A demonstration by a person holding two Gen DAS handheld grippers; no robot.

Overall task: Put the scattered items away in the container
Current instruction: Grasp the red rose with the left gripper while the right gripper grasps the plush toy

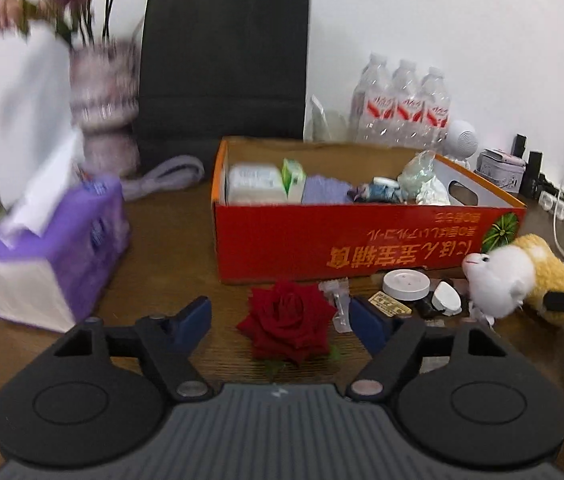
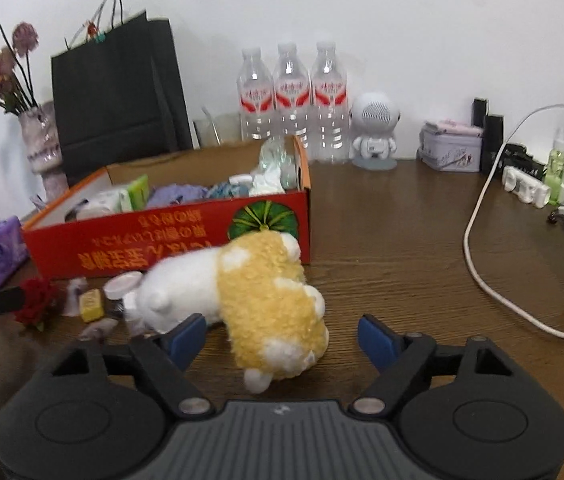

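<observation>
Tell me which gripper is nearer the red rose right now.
Left. The left gripper has the red rose between its open fingers, pads not touching; the right gripper straddles the plush toy, off to the rose's side.

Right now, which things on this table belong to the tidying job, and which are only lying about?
For the job: red cardboard box; dark red fabric rose; yellow-and-white plush toy; round white plastic lid; small yellow block.

Lying about: purple tissue pack; black paper bag; three clear water bottles; white cable.
</observation>
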